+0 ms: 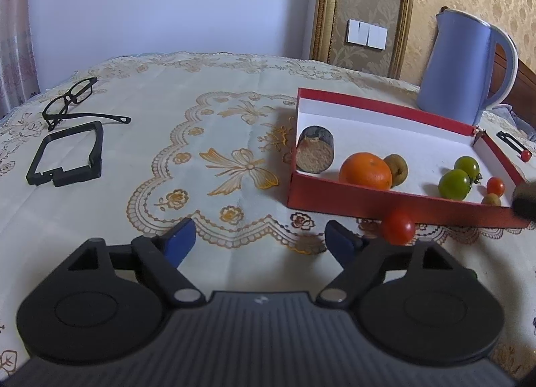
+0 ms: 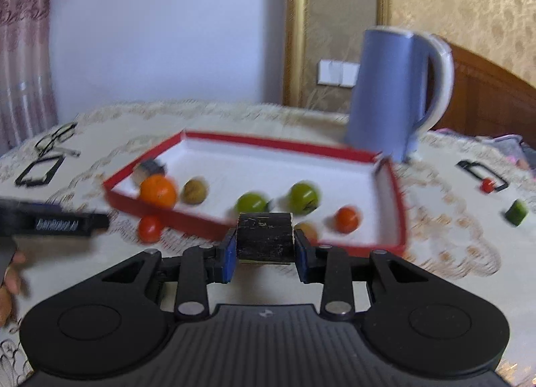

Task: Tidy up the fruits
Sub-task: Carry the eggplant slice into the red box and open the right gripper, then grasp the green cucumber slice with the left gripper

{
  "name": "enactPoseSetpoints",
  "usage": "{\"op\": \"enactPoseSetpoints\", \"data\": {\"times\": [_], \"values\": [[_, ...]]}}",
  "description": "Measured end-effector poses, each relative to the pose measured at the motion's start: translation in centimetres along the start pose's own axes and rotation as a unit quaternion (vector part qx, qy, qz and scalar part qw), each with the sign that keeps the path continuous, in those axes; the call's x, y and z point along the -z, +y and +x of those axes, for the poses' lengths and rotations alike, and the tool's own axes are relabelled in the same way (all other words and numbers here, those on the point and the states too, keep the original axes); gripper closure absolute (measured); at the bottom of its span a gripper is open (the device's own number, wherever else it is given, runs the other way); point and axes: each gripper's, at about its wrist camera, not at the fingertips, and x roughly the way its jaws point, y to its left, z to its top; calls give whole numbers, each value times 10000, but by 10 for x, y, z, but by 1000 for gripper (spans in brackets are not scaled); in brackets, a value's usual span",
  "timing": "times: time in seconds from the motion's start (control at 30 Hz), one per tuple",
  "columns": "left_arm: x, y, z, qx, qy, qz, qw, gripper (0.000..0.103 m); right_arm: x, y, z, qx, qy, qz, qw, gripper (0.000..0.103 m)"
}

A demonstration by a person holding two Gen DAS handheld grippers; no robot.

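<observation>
Your right gripper (image 2: 264, 253) clamps a dark cylinder piece (image 2: 264, 234) just before the red tray (image 2: 400, 206); your left gripper (image 1: 259, 241) gapes empty near a red tomato (image 1: 398, 227), which a careless nudge may roll off

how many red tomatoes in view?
3. One inside the red box near its right end; one on the tablecloth before the box's front wall; one far right beside a black frame. None appear hidden.

left gripper (image 1: 259, 241) jaws apart (nothing between) | red tomato (image 1: 398, 227) outside red tray (image 1: 385, 207) | orange (image 1: 365, 171) inside
</observation>
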Motion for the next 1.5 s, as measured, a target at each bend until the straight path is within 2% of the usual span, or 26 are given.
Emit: {"op": "enactPoseSetpoints", "data": {"times": [0.13, 0.33, 0.43, 0.53, 0.7, 0.8, 0.87, 0.93, 1.07, 1.27, 1.37, 1.5], "values": [[0, 0, 0, 6, -3, -12, 10000, 19, -17, -27, 10, 410, -86, 87, 9991, 69], [0, 0, 1, 14, 0, -10, 10000, 18, -32, -50, 59, 896, 141, -37, 9959, 69], [1, 0, 1, 17, -3, -15, 10000, 18, -33, -57, 85, 858, 407, 51, 9955, 70], [1, 0, 1, 31, -5, -20, 10000, 17, -33, -56, 96, 940, 396, 17, 9948, 70], [1, -1, 1, 43, -3, -17, 10000, 16, -29, -61, 113, 688, 672, 240, 9951, 69], [1, 0, 1, 40, -4, -17, 10000, 16, -30, -66, 104, 644, 490, 369, 9960, 68], [1, 0, 1, 46, -10, -32, 10000, 16, -31, -67, 91, 684, 301, 426, 9963, 56], [1, 0, 0, 44, -15, -32, 10000, 16, -30, -67, 72, 668, 106, 431, 9968, 49], [2, -1, -5, 6, -152, -31, 9999, 15, -15, -60, 26, 494, -43, 242, 9985, 49], [4, -18, -28, 210, -315, 172, 9991, 14, 20, -56, -13, 297, 184, 143, 9993, 49], [6, -33, -41, 413, -410, 399, 9975, 8, 29, -60, -10, 318, 307, 200, 9988, 49], [12, -53, -48, 632, -442, 786, 9939, 8, 36, -67, 0, 261, 502, 426, 9975, 49]]}}
